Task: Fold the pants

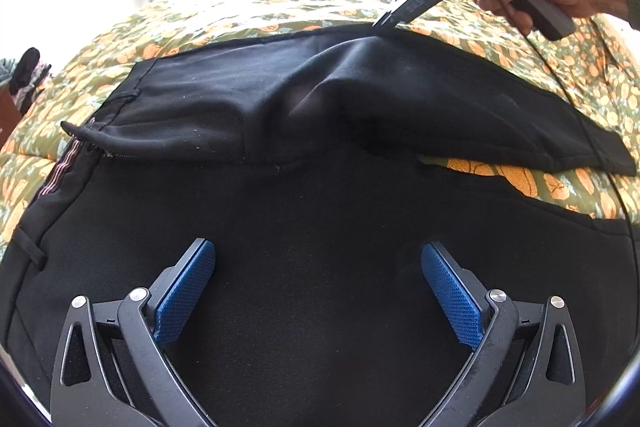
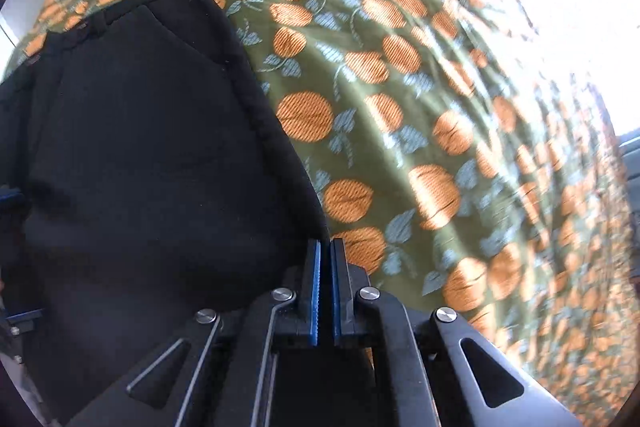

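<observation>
Pants (image 1: 320,267) spread on bed (image 2: 440,107), first fold starting. R gripper (image 1: 386,19) jaws clamped on far edge; L gripper (image 1: 318,267) jaws apart. Next, I'd guess: L grabs near fabric.

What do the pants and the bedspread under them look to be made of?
Pants: black woven cloth, matte, probably a soft suiting or brushed blend; it drapes in smooth folds and shows lint specks. Bedspread: green woven fabric with orange fruit and pale leaves, slight sheen; the ribbed lines in the fruit suggest a jacquard weave.
</observation>
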The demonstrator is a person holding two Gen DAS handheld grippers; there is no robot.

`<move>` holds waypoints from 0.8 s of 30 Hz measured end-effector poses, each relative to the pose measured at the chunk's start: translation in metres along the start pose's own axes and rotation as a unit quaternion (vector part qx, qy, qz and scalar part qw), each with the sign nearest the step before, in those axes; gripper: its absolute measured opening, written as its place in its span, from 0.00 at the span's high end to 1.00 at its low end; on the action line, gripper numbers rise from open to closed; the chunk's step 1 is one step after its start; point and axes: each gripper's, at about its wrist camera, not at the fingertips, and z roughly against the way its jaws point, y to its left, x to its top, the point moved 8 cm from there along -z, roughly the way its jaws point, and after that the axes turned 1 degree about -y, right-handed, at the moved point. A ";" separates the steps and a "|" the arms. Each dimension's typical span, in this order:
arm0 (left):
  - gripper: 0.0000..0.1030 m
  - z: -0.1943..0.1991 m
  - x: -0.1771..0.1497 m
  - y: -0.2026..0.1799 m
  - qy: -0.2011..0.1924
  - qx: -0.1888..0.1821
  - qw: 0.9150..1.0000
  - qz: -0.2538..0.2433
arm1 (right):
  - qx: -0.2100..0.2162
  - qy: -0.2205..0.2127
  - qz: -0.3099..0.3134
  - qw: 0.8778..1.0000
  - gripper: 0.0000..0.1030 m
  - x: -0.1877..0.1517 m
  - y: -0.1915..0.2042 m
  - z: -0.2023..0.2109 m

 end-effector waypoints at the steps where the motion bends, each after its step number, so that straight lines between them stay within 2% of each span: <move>1: 0.01 0.000 -0.001 0.000 -0.001 0.001 1.000 -0.003 | -0.006 0.006 -0.010 1.000 0.95 -0.003 0.001 -0.006; 4: 0.01 0.002 -0.002 -0.001 -0.006 -0.003 1.000 -0.007 | -0.027 0.009 -0.050 0.998 0.79 -0.017 -0.004 -0.011; 6: 0.01 0.006 0.000 0.002 -0.002 -0.013 1.000 -0.002 | -0.011 -0.022 -0.104 0.994 0.68 -0.034 -0.017 0.006; 7: 0.01 0.013 0.003 0.006 0.001 -0.018 1.000 0.004 | 0.000 -0.038 -0.141 0.989 0.67 -0.047 -0.026 0.018; 9: 0.01 0.035 0.019 0.017 -0.015 -0.034 0.999 0.025 | 0.033 -0.075 -0.224 0.971 0.65 -0.077 -0.043 0.042; 12: 0.01 0.056 0.073 0.043 -0.050 -0.020 0.996 0.074 | 0.075 -0.123 -0.338 0.930 0.64 -0.140 -0.064 0.073; 14: 0.01 0.050 0.114 0.050 -0.066 -0.034 0.993 0.093 | 0.083 -0.129 -0.393 0.907 0.64 -0.182 -0.073 0.079; 15: 0.01 0.036 0.132 0.049 -0.061 -0.033 0.994 0.089 | 0.089 -0.129 -0.409 0.899 0.64 -0.196 -0.075 0.078; 17: 0.01 -0.005 0.150 0.042 -0.024 -0.022 0.998 0.059 | 0.100 -0.123 -0.425 0.891 0.64 -0.213 -0.077 0.072; 19: 0.01 -0.054 0.140 0.034 0.039 0.006 0.999 0.014 | 0.108 -0.117 -0.433 0.887 0.64 -0.234 -0.073 0.063; 21: 0.02 -0.086 0.112 0.035 0.092 0.041 0.994 -0.035 | 0.081 -0.079 -0.425 0.898 0.64 -0.270 -0.071 0.049; 22: 0.00 -0.091 0.101 0.040 0.092 0.051 0.993 -0.051 | 0.057 -0.051 -0.422 0.903 0.64 -0.301 -0.070 0.044; 23: 0.00 -0.091 0.092 0.043 0.083 0.051 0.994 -0.058 | 0.036 -0.025 -0.430 0.902 0.64 -0.336 -0.076 0.040; 24: 0.01 -0.090 0.088 0.046 0.074 0.040 0.995 -0.054 | 0.015 -0.007 -0.447 0.894 0.64 -0.374 -0.086 0.037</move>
